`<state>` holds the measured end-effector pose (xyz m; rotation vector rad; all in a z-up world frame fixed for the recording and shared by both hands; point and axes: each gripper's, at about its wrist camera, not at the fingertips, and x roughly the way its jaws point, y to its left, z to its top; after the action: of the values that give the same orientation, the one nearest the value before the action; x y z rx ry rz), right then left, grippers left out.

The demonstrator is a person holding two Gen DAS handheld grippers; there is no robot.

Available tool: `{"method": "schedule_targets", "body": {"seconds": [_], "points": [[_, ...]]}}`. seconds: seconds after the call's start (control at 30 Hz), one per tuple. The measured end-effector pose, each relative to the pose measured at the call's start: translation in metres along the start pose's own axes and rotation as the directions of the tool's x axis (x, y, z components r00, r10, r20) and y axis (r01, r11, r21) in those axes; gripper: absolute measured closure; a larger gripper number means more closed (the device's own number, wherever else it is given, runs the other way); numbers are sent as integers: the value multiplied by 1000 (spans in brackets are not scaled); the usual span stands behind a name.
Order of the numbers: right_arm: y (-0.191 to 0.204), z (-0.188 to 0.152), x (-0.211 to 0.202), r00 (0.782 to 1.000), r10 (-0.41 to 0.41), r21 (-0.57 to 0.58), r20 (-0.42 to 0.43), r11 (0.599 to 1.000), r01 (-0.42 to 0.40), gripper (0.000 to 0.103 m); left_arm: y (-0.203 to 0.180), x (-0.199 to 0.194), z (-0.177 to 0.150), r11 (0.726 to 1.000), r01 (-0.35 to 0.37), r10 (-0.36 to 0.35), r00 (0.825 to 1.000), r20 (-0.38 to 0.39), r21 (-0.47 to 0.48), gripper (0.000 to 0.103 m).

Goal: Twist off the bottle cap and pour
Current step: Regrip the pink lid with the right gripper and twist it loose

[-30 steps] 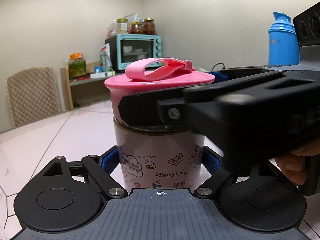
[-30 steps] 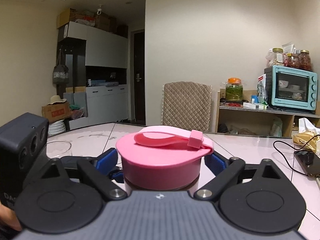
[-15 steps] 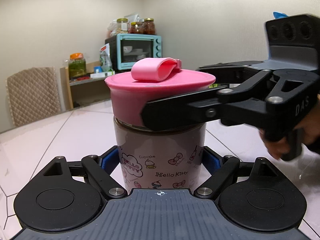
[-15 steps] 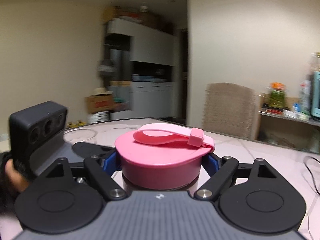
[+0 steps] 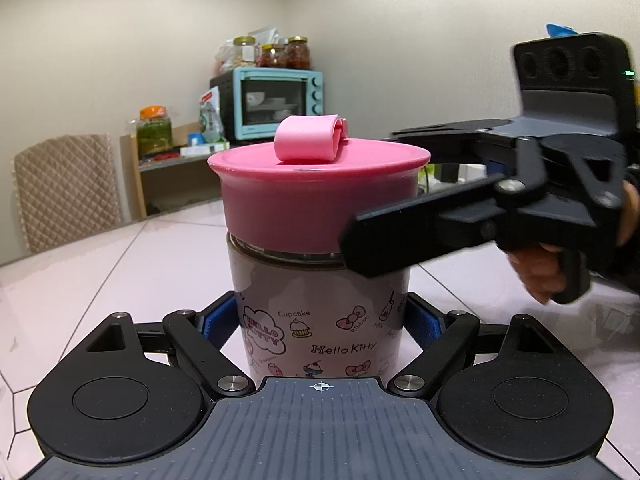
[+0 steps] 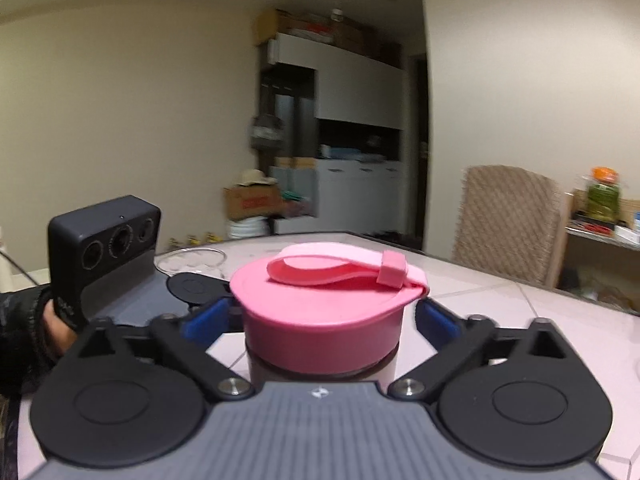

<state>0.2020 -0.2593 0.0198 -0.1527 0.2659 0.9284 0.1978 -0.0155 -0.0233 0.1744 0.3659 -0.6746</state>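
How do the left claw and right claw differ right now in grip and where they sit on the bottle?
The left claw is shut on the printed bottle body; the right claw is opening, its pads clear of the pink cap. Left sits low, right at cap height. Both straddle the same bottle.

toaster oven (image 5: 276,102) on shelf | quilted chair (image 5: 66,188) | glass bowl (image 6: 191,258)

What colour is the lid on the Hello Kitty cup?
Pink. The lid and its loop strap show best in the left wrist view.
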Motion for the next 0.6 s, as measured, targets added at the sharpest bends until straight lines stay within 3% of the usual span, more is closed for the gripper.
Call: {"method": "schedule_targets", "body": {"seconds": [0.13, 0.33, 0.6], "points": [[20, 3, -6, 992, -127, 41, -5, 991, 127, 2, -2, 0, 0, 1000, 0, 0, 1000, 0, 0, 13], [36, 2, -4, 955, -297, 102, -7, 950, 296, 2, 0, 0, 0, 1000, 0, 0, 1000, 0, 0, 13], [47, -5, 15, 930, -366, 144, 18, 922, 360, 5, 0, 0, 0, 1000, 0, 0, 1000, 0, 0, 13]]}}
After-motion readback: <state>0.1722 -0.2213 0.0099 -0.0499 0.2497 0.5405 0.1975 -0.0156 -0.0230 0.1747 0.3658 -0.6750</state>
